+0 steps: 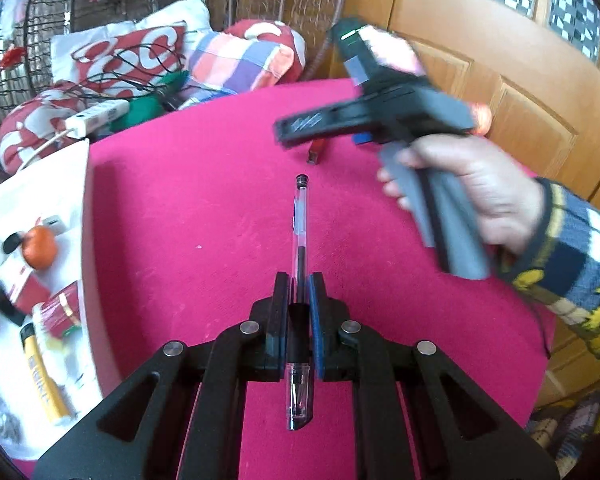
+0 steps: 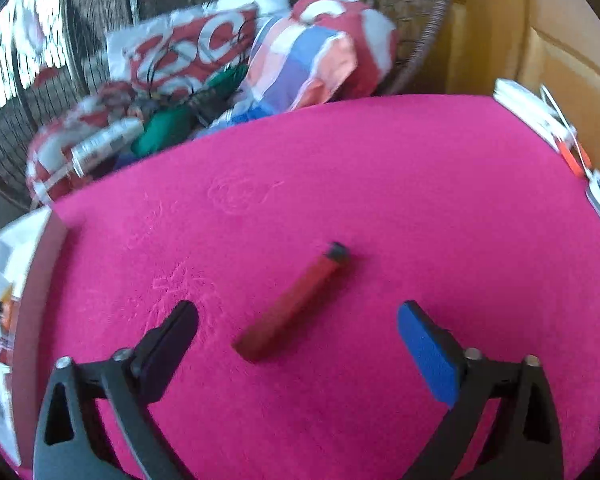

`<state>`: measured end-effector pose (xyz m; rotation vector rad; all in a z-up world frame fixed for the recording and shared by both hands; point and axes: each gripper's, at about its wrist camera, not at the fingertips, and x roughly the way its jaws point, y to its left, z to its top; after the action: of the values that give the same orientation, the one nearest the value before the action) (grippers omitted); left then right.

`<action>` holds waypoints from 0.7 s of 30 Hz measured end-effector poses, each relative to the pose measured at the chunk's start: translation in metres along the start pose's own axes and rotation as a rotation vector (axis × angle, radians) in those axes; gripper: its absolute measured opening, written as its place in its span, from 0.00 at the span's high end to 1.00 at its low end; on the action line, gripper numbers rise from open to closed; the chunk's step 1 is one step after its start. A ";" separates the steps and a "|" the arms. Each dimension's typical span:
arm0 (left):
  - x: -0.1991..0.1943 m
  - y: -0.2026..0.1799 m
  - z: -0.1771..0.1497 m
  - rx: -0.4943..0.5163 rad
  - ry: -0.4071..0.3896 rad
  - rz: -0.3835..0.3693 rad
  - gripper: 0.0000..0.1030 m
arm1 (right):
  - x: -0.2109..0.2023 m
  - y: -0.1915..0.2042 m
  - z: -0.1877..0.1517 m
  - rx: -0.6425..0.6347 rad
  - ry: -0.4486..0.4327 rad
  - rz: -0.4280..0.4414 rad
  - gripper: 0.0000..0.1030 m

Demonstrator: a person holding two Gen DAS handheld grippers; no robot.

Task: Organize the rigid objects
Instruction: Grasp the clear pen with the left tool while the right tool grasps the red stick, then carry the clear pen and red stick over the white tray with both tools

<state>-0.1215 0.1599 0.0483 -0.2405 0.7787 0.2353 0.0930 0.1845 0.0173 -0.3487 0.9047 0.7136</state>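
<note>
— Left tongs (image 1: pixel 299 292): nearly closed on the pen (image 1: pixel 300 264), gripped at the dark section near the capped tip. Pen's long axis straight ahead along the fingers, far end pointing over the pink desk (image 1: pixel 180 220), barrel apparently just above the cloth.

— And further right?

— Right tongs (image 2: pixel 298 316): spread wide, holding nothing. Red stick (image 2: pixel 292 304) flat on the desk, between the two fingers but touching neither. Long axis slanted, near end toward the black finger, dark-capped far end up and to the right. Clearly nearer the right hand (image 1: pixel 480 196) than the left.

— Looks of the things?

— Pen: clear barrel, dark ink core, clear cap, black end plug. Stick: squared, matte red, short black tip. Probably needs a wrist turn to square the fingers across the slant before closing.
</note>
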 end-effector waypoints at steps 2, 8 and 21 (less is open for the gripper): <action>-0.007 0.001 -0.001 -0.002 -0.019 0.006 0.91 | 0.004 0.011 0.000 -0.054 -0.014 -0.046 0.25; -0.023 0.004 -0.001 -0.029 -0.082 0.027 0.91 | -0.010 0.017 -0.009 -0.131 -0.055 0.027 0.90; -0.085 0.017 0.006 -0.116 -0.252 0.110 0.91 | -0.133 0.015 -0.049 -0.085 -0.278 0.379 0.90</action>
<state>-0.1806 0.1682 0.1110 -0.2720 0.5291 0.4074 -0.0010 0.1127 0.0971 -0.1466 0.6815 1.1230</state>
